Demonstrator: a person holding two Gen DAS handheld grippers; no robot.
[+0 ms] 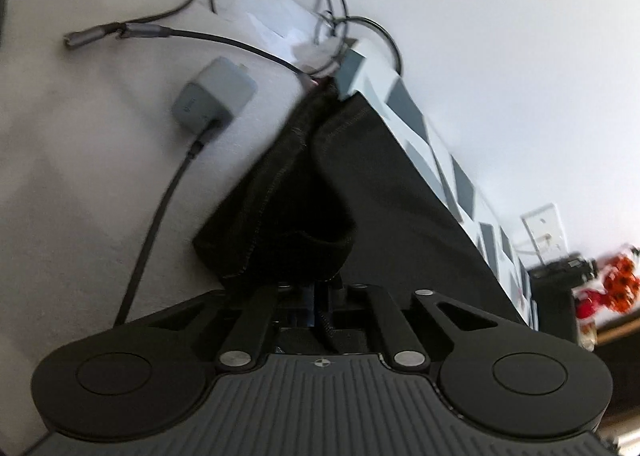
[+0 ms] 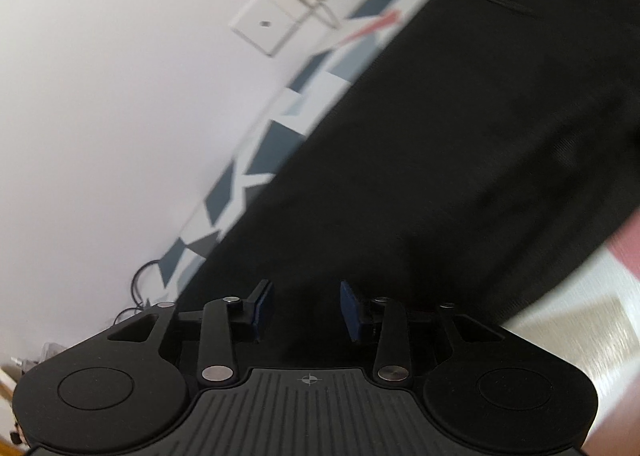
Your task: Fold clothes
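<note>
Fingers on our left gripper [image 1: 316, 288] are buried under a bunched fold of the black garment [image 1: 360, 184]; the linkage looks drawn in, so we judge it clamped on the cloth, though the tips themselves are hidden. On our right gripper [image 2: 306, 312] the blue pads [image 2: 347, 310] stand apart with a clear gap between them, holding nothing, just above the same garment [image 2: 460, 128].

The garment lies stretched over a patterned cloth [image 1: 436, 144] of grey and white shapes, near a white wall [image 1: 520, 56]. In the left view a stitched hem is doubled over close to the gripper, and a grey charger [image 1: 214, 96] with its cable [image 1: 152, 224] sits beside the garment on a white surface [image 1: 60, 176].

We judge the folding to be under way rather than finished: one edge is gathered and lifted, but most of the garment still spreads out broad and unfolded in the right view. What seems left is carrying the held edge across, laying it down, then further folds. Both pictures are blurred, so finer creases we cannot tell.
</note>
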